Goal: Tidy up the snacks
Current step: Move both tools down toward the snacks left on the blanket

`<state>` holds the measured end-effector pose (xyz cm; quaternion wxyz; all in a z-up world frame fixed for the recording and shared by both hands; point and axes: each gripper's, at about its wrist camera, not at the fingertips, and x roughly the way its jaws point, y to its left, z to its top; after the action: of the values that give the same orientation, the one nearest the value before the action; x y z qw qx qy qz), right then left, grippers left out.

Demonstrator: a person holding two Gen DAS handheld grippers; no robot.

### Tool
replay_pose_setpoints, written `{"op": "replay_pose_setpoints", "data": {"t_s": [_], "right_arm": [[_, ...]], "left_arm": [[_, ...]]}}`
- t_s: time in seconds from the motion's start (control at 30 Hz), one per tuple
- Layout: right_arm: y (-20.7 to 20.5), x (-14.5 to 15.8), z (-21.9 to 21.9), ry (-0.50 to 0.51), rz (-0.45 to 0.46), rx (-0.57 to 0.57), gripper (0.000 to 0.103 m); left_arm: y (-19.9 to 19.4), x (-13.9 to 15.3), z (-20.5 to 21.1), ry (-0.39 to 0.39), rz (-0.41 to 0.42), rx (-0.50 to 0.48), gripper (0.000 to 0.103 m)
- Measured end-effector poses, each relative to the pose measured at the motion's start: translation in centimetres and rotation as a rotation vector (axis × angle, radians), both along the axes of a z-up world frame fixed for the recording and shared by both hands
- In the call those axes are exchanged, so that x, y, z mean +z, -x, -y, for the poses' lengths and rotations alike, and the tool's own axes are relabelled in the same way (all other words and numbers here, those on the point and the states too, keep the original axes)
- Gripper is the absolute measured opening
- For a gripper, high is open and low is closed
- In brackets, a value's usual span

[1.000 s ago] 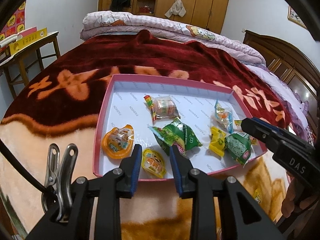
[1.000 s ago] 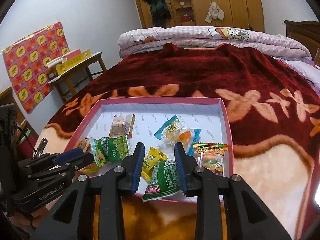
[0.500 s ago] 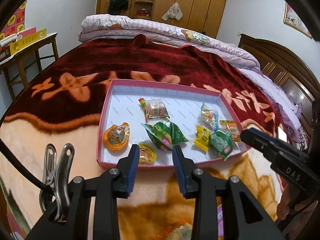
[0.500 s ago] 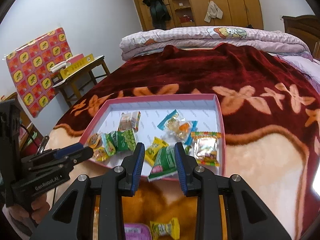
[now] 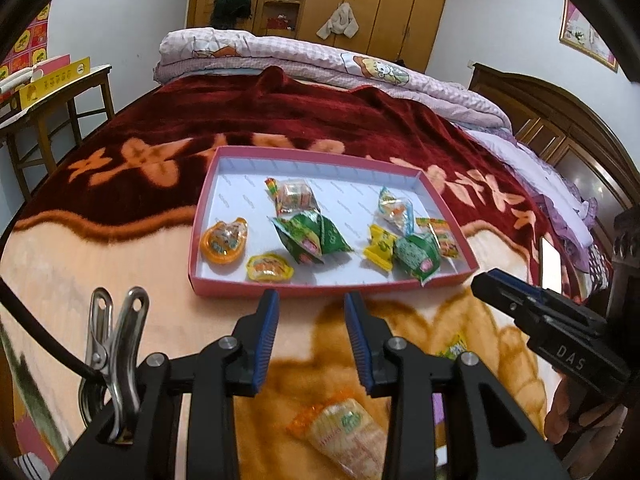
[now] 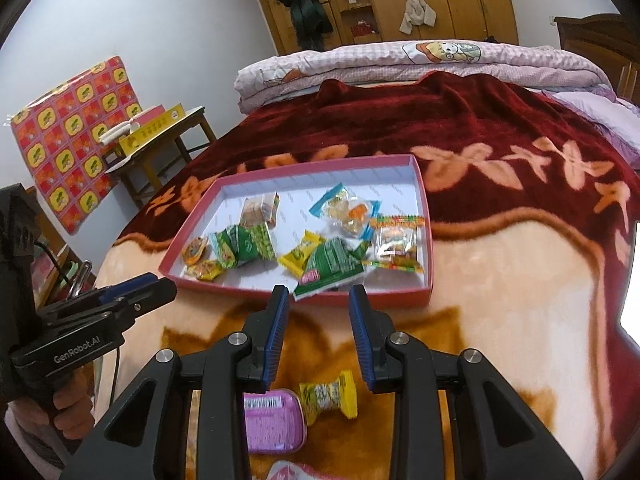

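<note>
Both grippers, left [image 5: 310,303] and right [image 6: 318,299], fingers parted and empty, left just opened slightly, hang short of the pink tray [image 5: 320,290] of snacks; next: reach the loose yellow candy [image 6: 329,397] on the bed.

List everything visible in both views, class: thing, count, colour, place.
tray: one, pink, white inside, on blanket
green packets: two, green, tray's middle and right
jelly cups: two, orange and yellow, tray's near left
clear packets: three, clear, tray's far side and right
yellow sweet: one, yellow, in tray
loose sweet: one, yellow, blanket before tray
pink pack: one, pink, beside loose sweet
orange-ended packet: one, clear, blanket under left tongs
blanket: one, red and peach, over bed
left tongs: black, blue pads, empty, jaws just been opening
right tongs: same, open, empty
</note>
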<state>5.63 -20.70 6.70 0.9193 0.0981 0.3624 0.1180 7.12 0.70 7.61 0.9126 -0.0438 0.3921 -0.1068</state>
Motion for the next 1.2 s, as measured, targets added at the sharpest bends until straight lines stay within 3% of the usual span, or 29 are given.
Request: {"op": "replay_pose_setpoints", "data": {"t_s": [0.63, 0.97, 1.2], "right_arm": [[2.3, -1.7, 0.9, -0.017, -0.073, -0.016, 0.032], [2.5, -3.1, 0.4, -0.009, -0.127, -0.006, 0.032], [2.4, -4.1, 0.3, -0.005, -0.164, -0.010, 0.032]], "left_arm": [[3.4, -1.1, 1.1, -0.003, -0.052, -0.040, 0.035], [4.2, -2.3, 2.1, -0.054, -0.117, -0.049, 0.036], [4.4, -3.5, 2.9, -0.073, -0.168, -0.060, 0.042]]}}
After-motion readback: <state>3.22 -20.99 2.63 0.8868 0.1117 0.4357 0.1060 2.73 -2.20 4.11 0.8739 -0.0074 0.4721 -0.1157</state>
